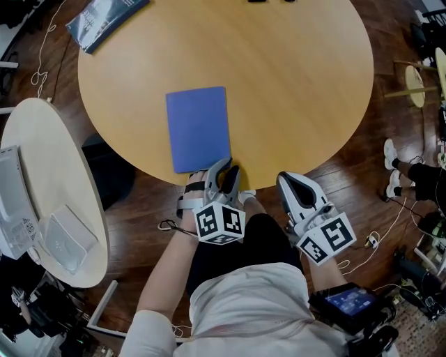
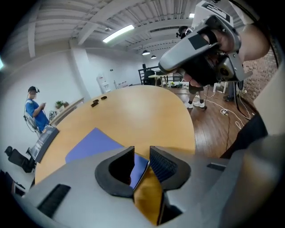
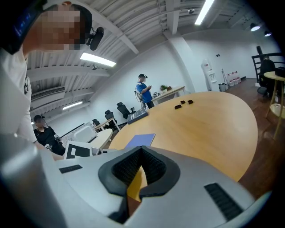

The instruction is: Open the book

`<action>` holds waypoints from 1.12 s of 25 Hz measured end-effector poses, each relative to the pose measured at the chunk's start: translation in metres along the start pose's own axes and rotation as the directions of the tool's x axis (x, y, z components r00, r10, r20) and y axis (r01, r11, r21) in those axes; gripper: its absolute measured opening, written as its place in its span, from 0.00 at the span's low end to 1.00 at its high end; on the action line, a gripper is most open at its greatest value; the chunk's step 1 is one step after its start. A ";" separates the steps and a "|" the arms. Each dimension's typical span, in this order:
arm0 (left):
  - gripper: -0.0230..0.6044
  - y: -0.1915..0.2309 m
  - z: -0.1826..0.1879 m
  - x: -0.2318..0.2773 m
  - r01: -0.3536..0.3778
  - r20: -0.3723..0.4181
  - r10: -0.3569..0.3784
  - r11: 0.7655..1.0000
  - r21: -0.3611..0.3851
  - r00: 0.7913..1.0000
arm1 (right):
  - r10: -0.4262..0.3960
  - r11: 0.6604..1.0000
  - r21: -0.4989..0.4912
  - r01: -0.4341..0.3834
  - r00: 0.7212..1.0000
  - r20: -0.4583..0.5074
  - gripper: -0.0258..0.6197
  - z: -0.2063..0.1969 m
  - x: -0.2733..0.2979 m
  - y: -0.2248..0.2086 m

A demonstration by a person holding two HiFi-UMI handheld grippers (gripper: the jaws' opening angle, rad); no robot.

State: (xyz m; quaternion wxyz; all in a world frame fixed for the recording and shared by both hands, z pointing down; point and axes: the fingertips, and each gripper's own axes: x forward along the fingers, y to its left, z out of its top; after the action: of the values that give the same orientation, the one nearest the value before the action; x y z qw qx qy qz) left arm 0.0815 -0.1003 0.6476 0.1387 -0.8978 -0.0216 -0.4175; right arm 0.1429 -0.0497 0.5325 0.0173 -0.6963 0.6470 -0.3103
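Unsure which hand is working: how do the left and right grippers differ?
The left gripper's jaws stand apart around the blue book's near corner; the right gripper's are together, empty. The left gripper is at the book; the right gripper is clear of it. Both carry marker cubes.

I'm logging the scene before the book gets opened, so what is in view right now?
book: one, blue, closed, flat near the round table's near edge
round table: one, light wood, centre
booklet: one, dark blue-grey, table's far left edge
small items: a few, black, table's far side
side table: one, white, left
white boxes: two, on the side table
floor: dark wood, cables at right
bystander: one, blue top, standing in the background
left gripper: grey, jaws apart around the book's near right corner
right gripper: grey, jaws together, empty, just off the table's near edge
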 end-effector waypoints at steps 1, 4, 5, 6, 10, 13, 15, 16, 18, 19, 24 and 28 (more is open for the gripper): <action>0.20 0.000 -0.001 0.001 -0.001 -0.006 0.001 1.000 0.006 1.000 | -0.001 1.000 0.002 0.001 1.000 0.000 0.04 0.000 0.000 0.000; 0.20 -0.001 -0.004 0.003 -0.005 -0.025 0.006 1.000 0.023 1.000 | 0.001 1.000 0.001 -0.001 1.000 -0.005 0.04 -0.001 -0.001 0.000; 0.20 0.000 -0.005 0.003 -0.007 -0.029 0.007 1.000 0.023 1.000 | 0.002 1.000 0.002 -0.002 1.000 -0.006 0.04 -0.001 -0.001 -0.001; 0.20 0.000 -0.005 0.003 -0.009 -0.029 0.009 1.000 0.019 1.000 | 0.002 1.000 0.002 -0.002 1.000 -0.007 0.04 -0.001 -0.001 -0.001; 0.19 0.005 -0.004 0.003 -0.017 -0.017 0.017 1.000 -0.015 1.000 | 0.001 1.000 0.002 -0.001 1.000 -0.007 0.04 0.000 0.001 -0.002; 0.19 0.005 -0.005 0.003 -0.013 -0.018 0.013 0.999 -0.042 1.000 | 0.002 1.000 0.002 -0.002 1.000 -0.009 0.04 0.001 0.000 -0.003; 0.14 0.006 -0.004 0.002 -0.015 -0.008 0.014 0.998 -0.063 1.000 | 0.002 1.000 0.001 -0.002 1.000 -0.011 0.04 0.000 0.001 -0.003; 0.10 0.006 -0.003 0.002 -0.015 -0.001 0.015 0.997 -0.077 1.000 | 0.003 1.000 0.002 -0.003 1.000 -0.012 0.04 -0.001 0.001 -0.002; 0.07 0.006 0.000 0.001 -0.011 0.011 0.012 0.995 -0.100 1.000 | 0.008 1.000 0.013 -0.008 1.000 -0.013 0.04 -0.001 0.001 -0.002; 0.06 0.006 0.002 0.001 -0.008 0.017 0.010 0.994 -0.107 1.000 | 0.014 1.000 0.022 -0.013 1.000 -0.013 0.04 -0.001 0.002 -0.001; 0.06 0.012 0.017 -0.007 0.000 0.076 0.011 0.989 -0.150 0.997 | 0.030 0.999 0.037 -0.029 0.999 -0.013 0.04 0.002 0.006 0.004; 0.06 0.029 0.039 -0.022 0.049 0.181 0.012 0.943 -0.329 0.983 | 0.034 0.999 0.031 -0.034 0.999 -0.013 0.04 0.008 0.010 0.002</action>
State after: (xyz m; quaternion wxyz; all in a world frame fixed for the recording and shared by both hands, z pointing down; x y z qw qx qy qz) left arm 0.1003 -0.1160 0.6002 -0.0209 -0.9421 0.0279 -0.3335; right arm 0.1449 -0.0620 0.5295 0.0290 -0.6827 0.6540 -0.3246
